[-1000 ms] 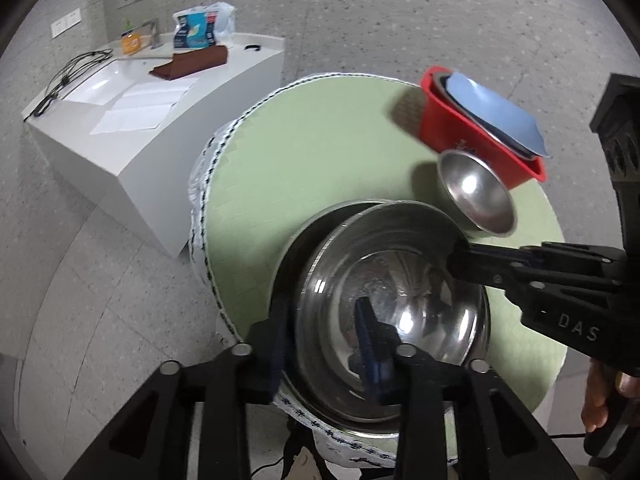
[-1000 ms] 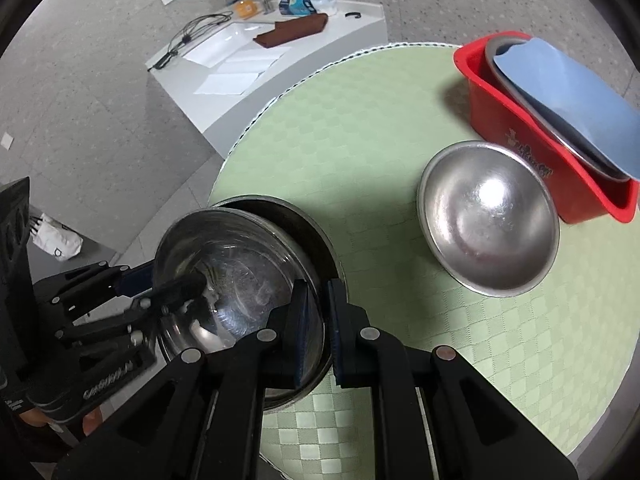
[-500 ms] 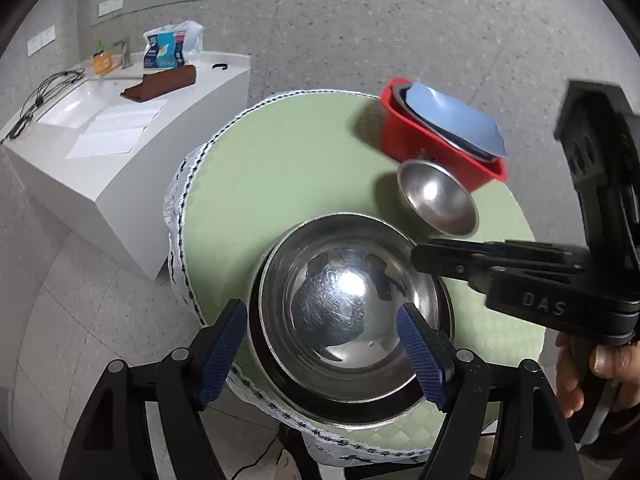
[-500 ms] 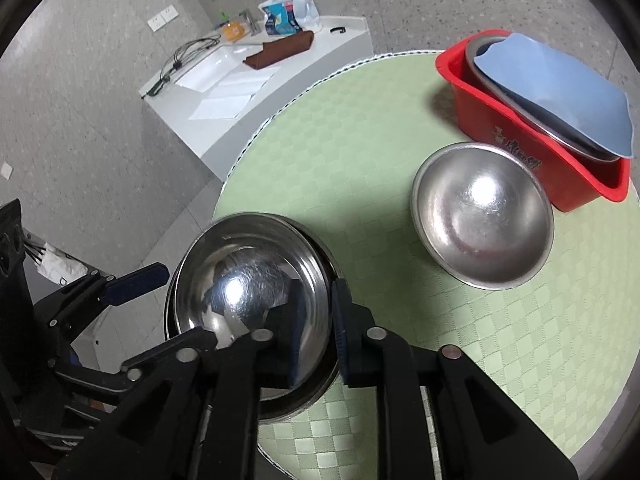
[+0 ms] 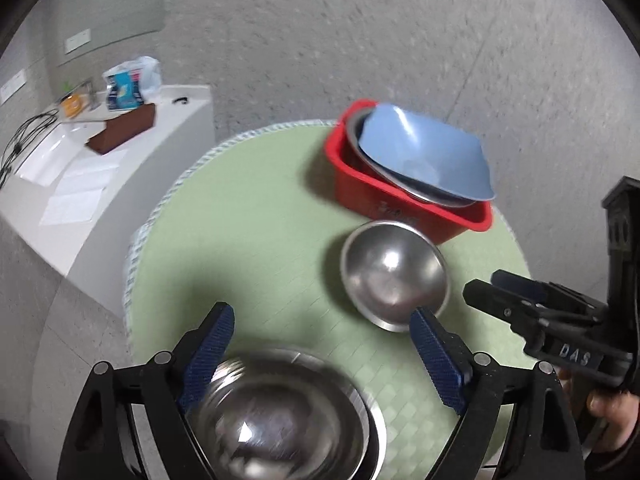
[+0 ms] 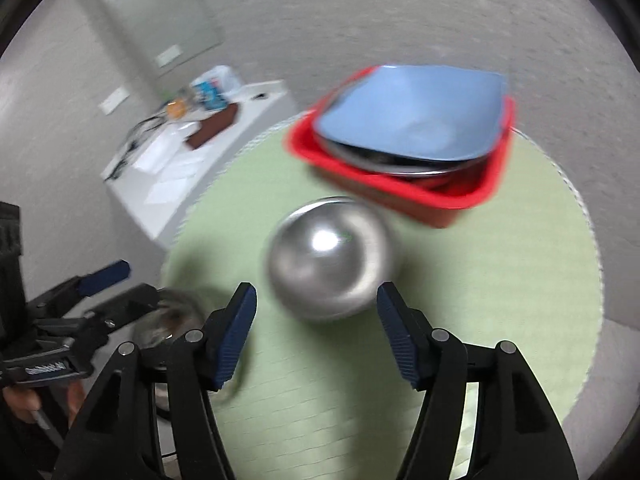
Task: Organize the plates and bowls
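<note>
The left gripper (image 5: pixel 322 346) points steeply downward with its blue-padded jaws spread wide; they have just been opening, and nothing is pressed between the pads. The right gripper (image 6: pixel 316 322) tilts down in the same way, its jaws likewise just opened and gripping nothing. A hand (image 5: pixel 608 412) wraps the right gripper's handle, and fingers (image 6: pixel 24 402) clasp the left one's.

Steel bowl (image 6: pixel 330 258) beyond parted fingers (image 6: pixel 236 330)
</note>
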Demonstrator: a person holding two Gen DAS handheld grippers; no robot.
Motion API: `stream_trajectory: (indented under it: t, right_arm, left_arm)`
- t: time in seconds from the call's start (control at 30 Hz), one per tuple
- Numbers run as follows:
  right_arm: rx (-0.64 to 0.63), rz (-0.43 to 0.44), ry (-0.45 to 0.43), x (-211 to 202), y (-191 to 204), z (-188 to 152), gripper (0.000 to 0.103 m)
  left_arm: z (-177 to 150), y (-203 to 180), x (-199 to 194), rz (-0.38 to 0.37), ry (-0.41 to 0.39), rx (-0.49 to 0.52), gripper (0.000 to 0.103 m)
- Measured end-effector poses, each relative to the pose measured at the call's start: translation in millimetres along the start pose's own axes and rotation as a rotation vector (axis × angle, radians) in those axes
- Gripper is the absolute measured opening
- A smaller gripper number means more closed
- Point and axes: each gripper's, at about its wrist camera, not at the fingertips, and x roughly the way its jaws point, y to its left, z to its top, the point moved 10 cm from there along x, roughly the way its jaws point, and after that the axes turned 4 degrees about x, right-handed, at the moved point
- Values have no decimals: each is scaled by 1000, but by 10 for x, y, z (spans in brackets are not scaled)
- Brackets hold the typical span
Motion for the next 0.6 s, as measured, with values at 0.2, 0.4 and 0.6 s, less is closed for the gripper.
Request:
stream_trajectory:
  t: [0.2, 0.4, 0.6]
  right_arm:
    - [35, -13, 37, 370, -290, 62, 64]
    - [-16, -26, 62, 648, -346, 74, 63]
    - [-17, 7, 110, 864, -366, 58, 38]
  left_arm:
    - [166, -157, 671, 78, 151, 24, 81]
    - [234, -176, 1042, 136, 240, 27, 64]
    - [213, -253, 1379, 116, 301, 32, 27]
